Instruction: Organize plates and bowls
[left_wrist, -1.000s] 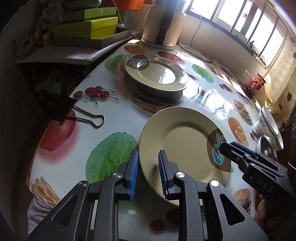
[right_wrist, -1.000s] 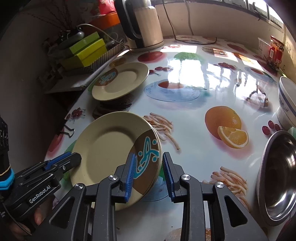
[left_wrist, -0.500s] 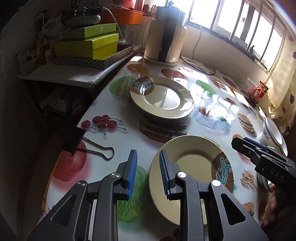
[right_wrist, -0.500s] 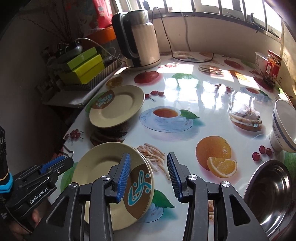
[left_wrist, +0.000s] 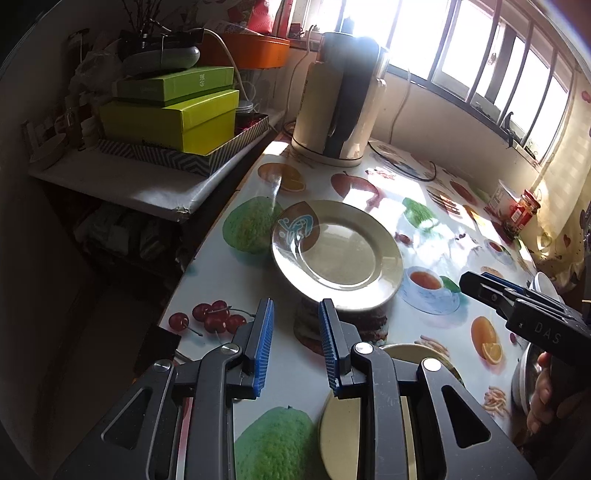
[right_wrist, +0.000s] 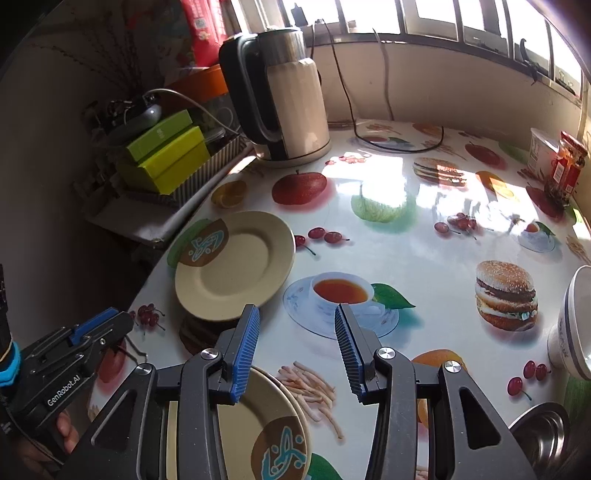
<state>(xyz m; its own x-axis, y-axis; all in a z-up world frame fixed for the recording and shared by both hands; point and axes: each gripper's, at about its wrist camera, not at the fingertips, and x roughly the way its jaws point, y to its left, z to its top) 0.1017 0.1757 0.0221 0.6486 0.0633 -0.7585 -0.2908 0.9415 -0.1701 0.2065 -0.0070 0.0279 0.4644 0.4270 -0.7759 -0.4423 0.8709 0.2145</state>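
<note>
Two beige plates with a brown and blue emblem lie on the fruit-print table (right_wrist: 406, 240). The far plate (left_wrist: 338, 254) (right_wrist: 236, 266) rests near the table's left edge. The near plate (left_wrist: 347, 424) (right_wrist: 266, 424) lies flat below both grippers, partly hidden by their arms. My left gripper (left_wrist: 295, 347) (right_wrist: 85, 343) is open above the table with nothing between its blue pads. My right gripper (right_wrist: 297, 350) (left_wrist: 517, 306) is open wider, also with nothing in it. A white bowl (right_wrist: 576, 325) (left_wrist: 545, 288) and a steel bowl (right_wrist: 543, 439) (left_wrist: 524, 376) stand at the right.
An electric kettle (left_wrist: 340, 99) (right_wrist: 280, 96) with its cable stands at the back. Green boxes (left_wrist: 173, 110) are stacked on a side shelf to the left. A red jar (right_wrist: 569, 166) is at the far right edge. A black binder clip (left_wrist: 159, 347) lies near the left edge.
Both grippers have drawn back and up from the near plate, whose rim was between their pads. The right jaws have widened. The plate stays on the table.
</note>
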